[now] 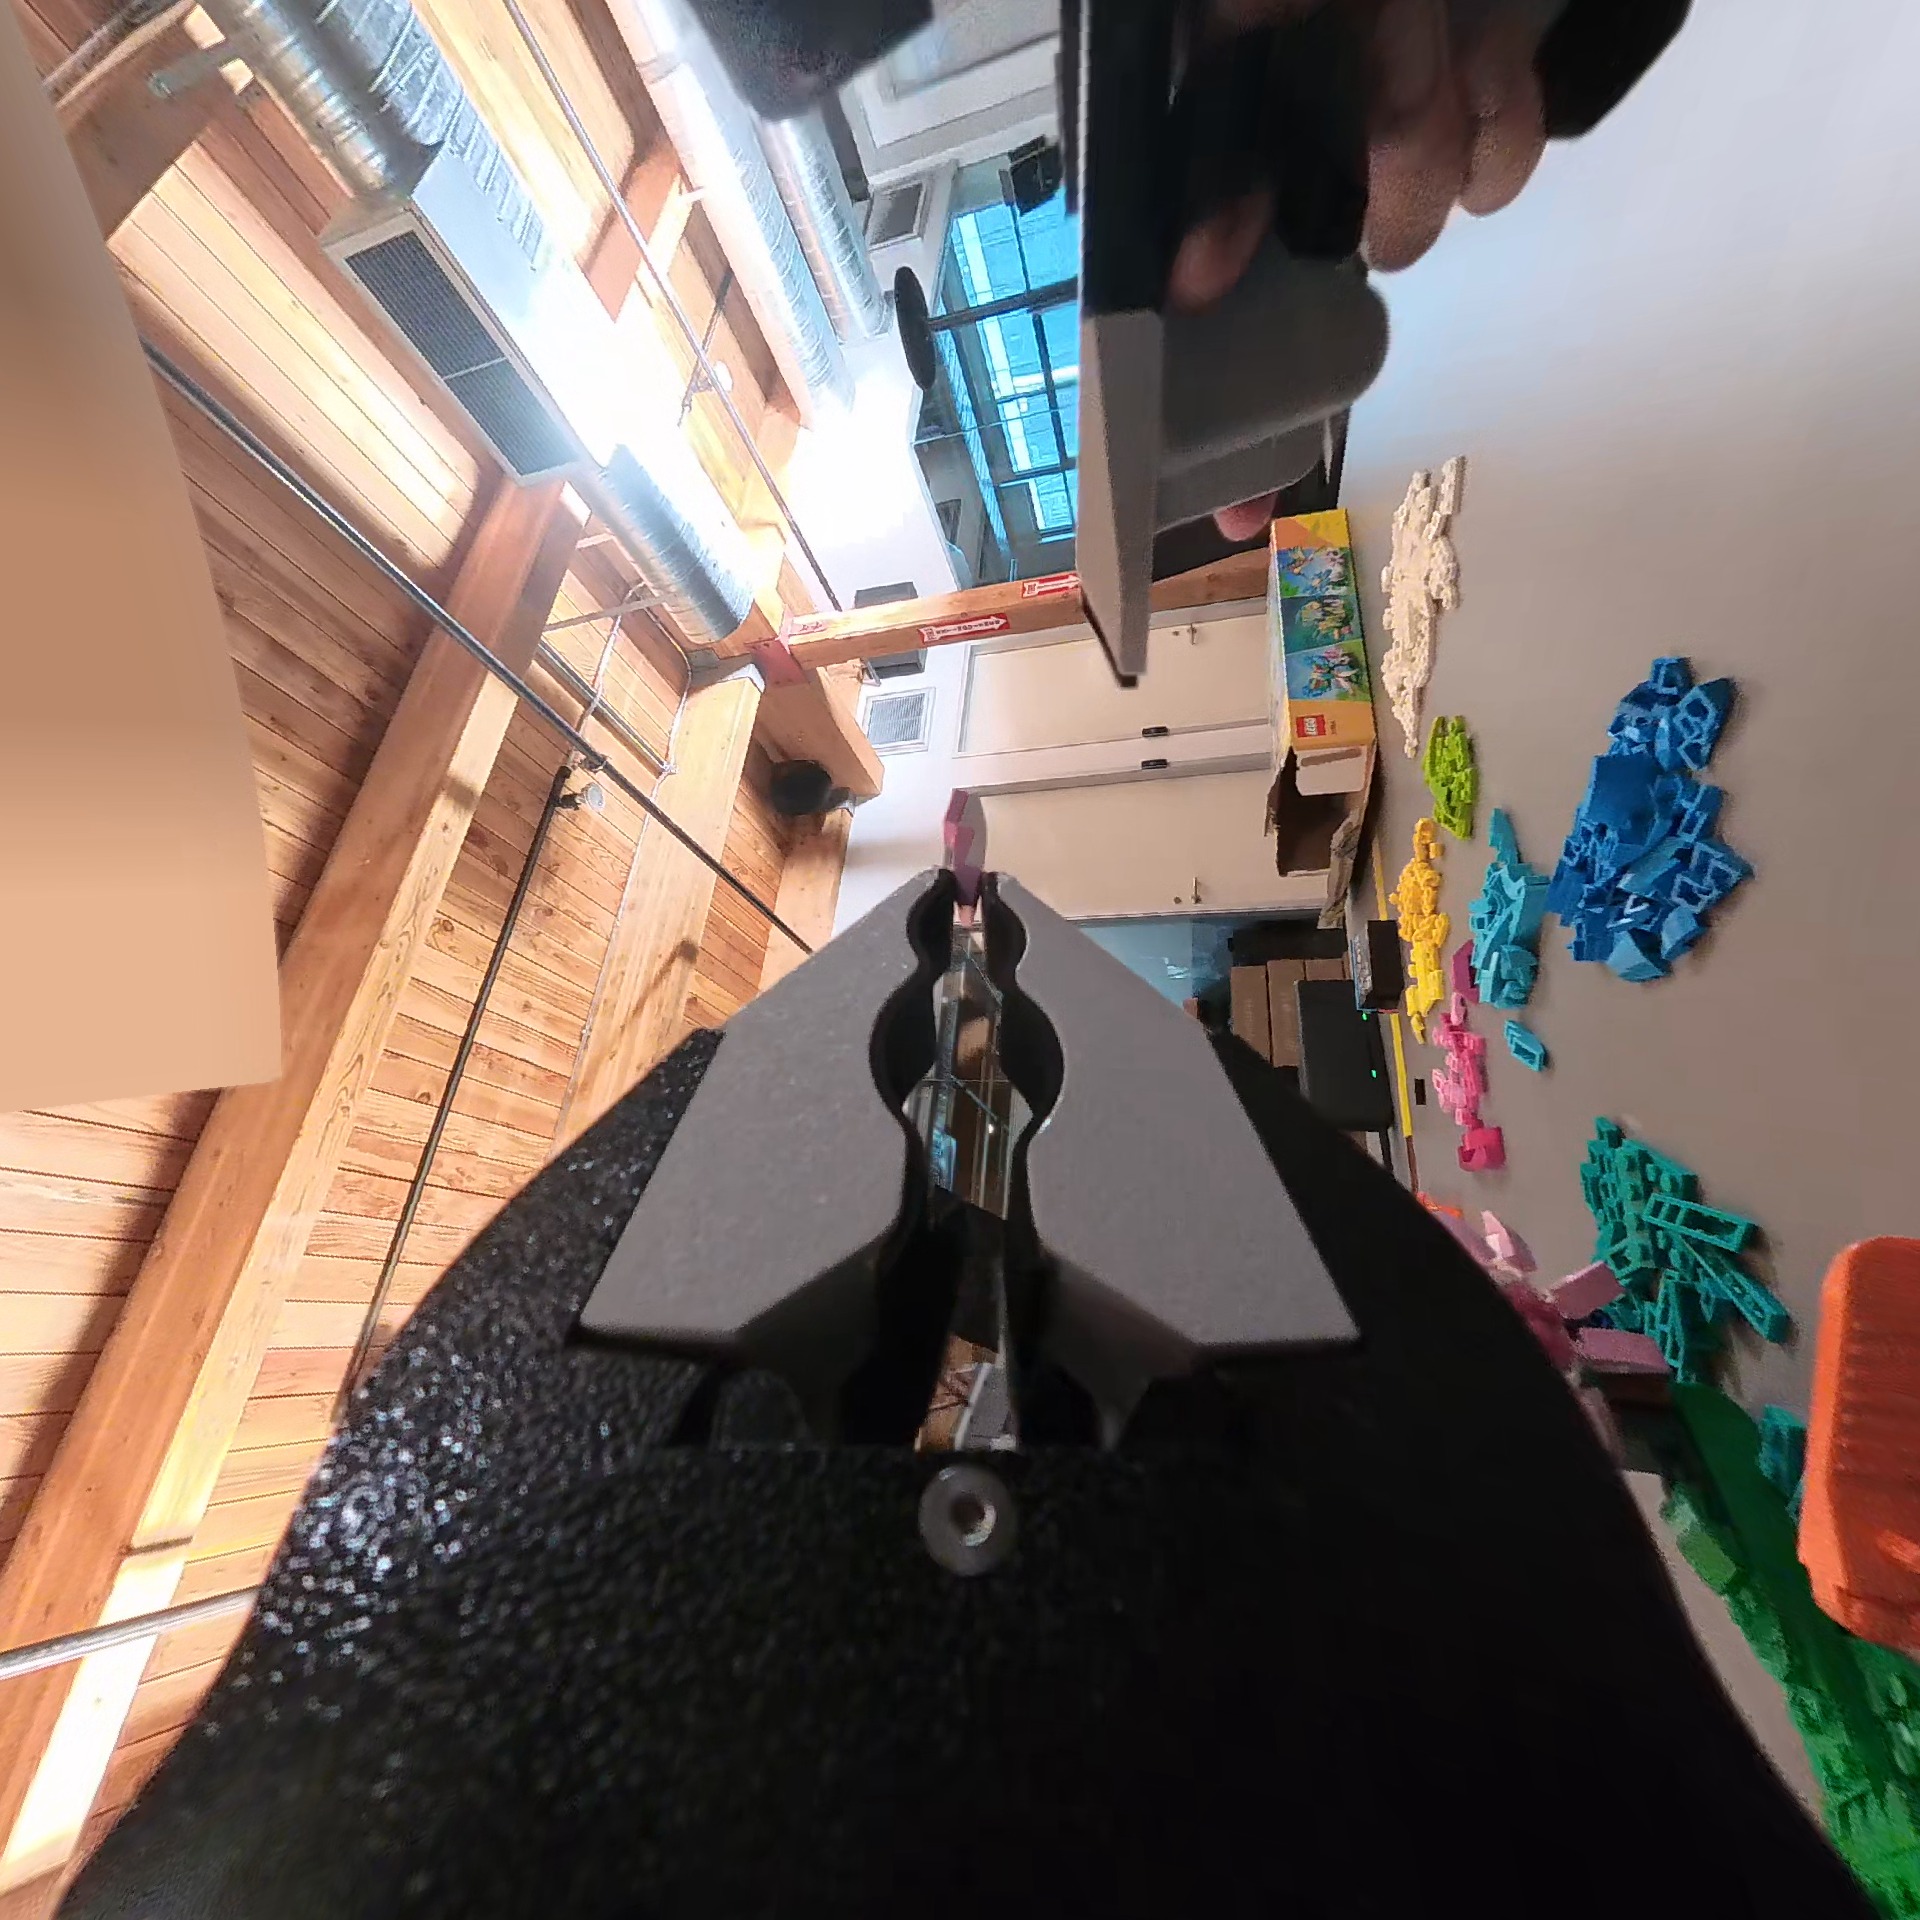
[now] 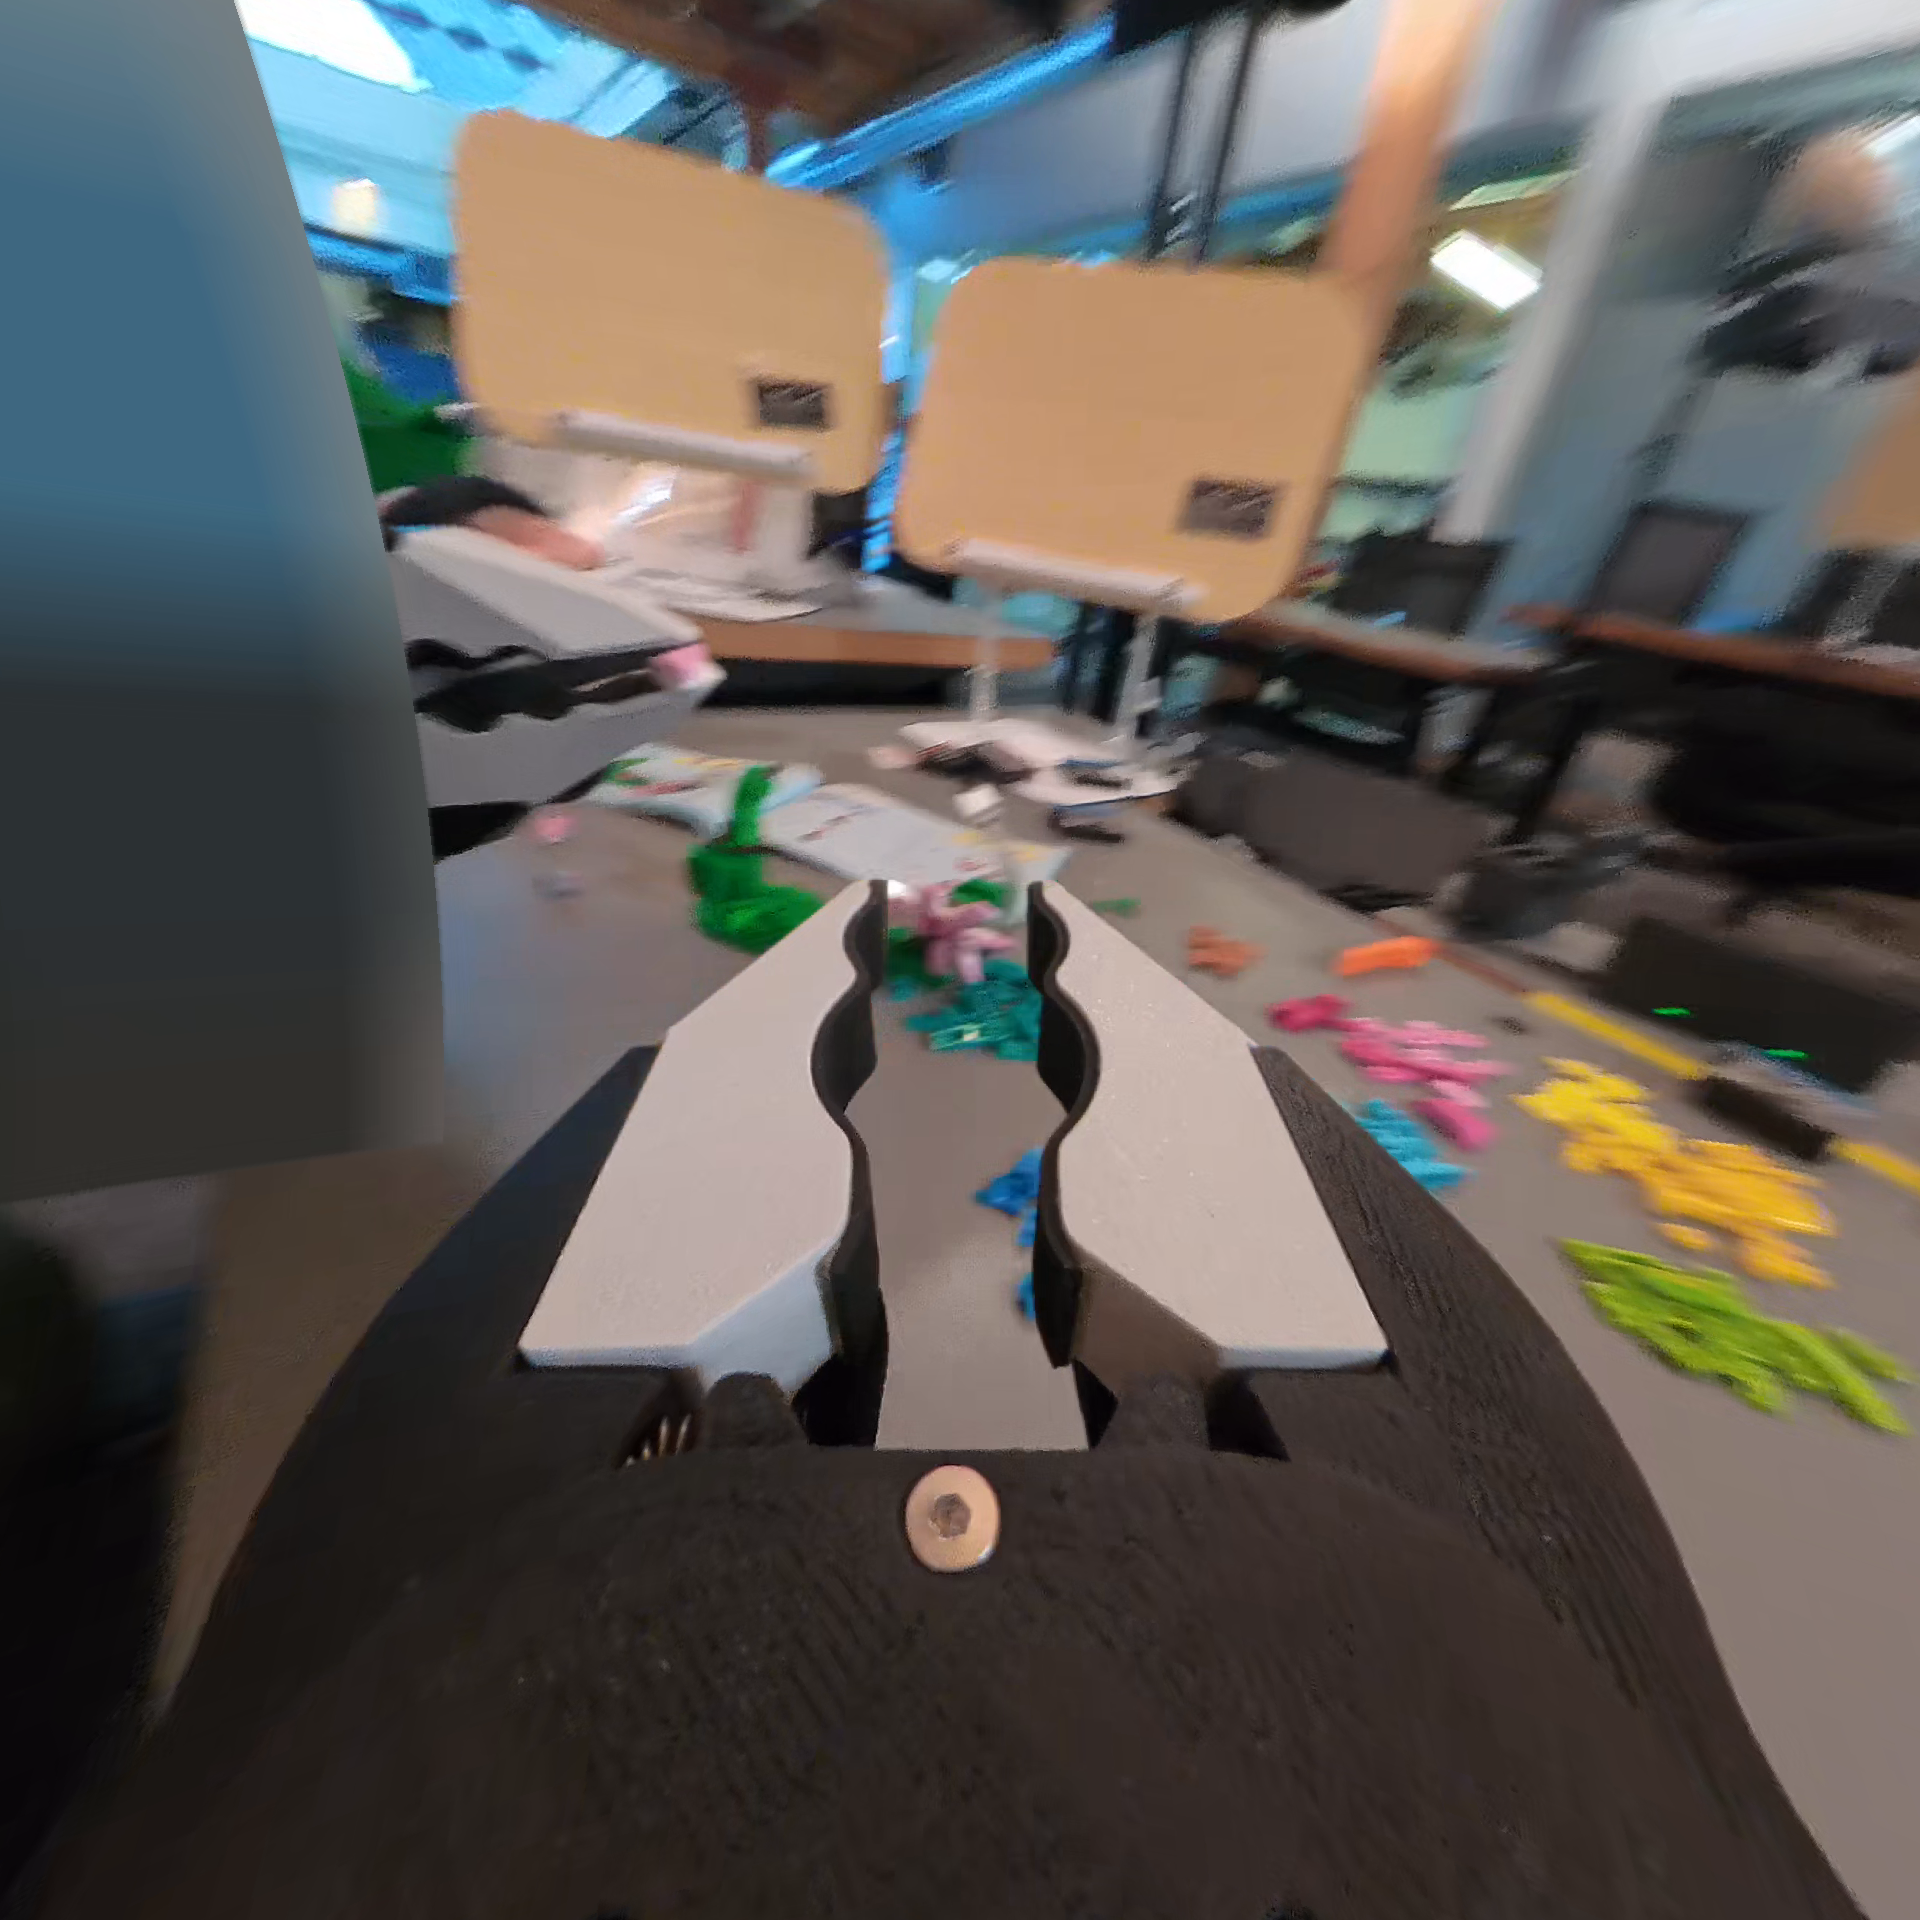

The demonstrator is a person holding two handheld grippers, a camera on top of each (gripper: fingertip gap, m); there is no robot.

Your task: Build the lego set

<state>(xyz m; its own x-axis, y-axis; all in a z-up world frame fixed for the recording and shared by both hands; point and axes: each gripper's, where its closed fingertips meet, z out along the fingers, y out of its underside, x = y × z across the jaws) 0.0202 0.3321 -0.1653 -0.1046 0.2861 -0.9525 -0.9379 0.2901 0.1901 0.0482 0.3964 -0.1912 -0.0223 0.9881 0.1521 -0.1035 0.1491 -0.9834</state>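
Left wrist view is being rolled sideways, so the grey desk (image 1: 1621, 416) is being shown as an upright band along the right edge. The left tongs (image 1: 966, 888) are being held clenched on a small pink brick (image 1: 964, 847), of which only the part beyond the tips is being seen. Sorted heaps are being shown on the desk: white bricks (image 1: 1421, 592), lime bricks (image 1: 1452, 774), dark blue bricks (image 1: 1652, 831), yellow bricks (image 1: 1421, 914), light blue bricks (image 1: 1504, 920), pink bricks (image 1: 1463, 1081) and teal bricks (image 1: 1673, 1247). A colourful set box (image 1: 1317, 634) is being seen standing beyond them. A green build (image 1: 1829, 1662) and an orange ridged object (image 1: 1865, 1444) are being cut off at the lower right. The right tongs (image 1: 1127, 665) are being seen from outside at the top, gripped by a hand (image 1: 1423, 135) that is being cropped by the frame; their gap is hidden from this side. Right wrist view is being smeared by motion blur. There the right tongs (image 2: 956, 894) are being held released, with nothing between the tips. Beyond them a pink flower piece (image 2: 951, 935) and a green stem piece (image 2: 743, 883) are being made out on the desk (image 2: 582, 997), near an open instruction booklet (image 2: 873, 831). Two tan chair backs (image 2: 1132, 436) are being seen behind, blurred.
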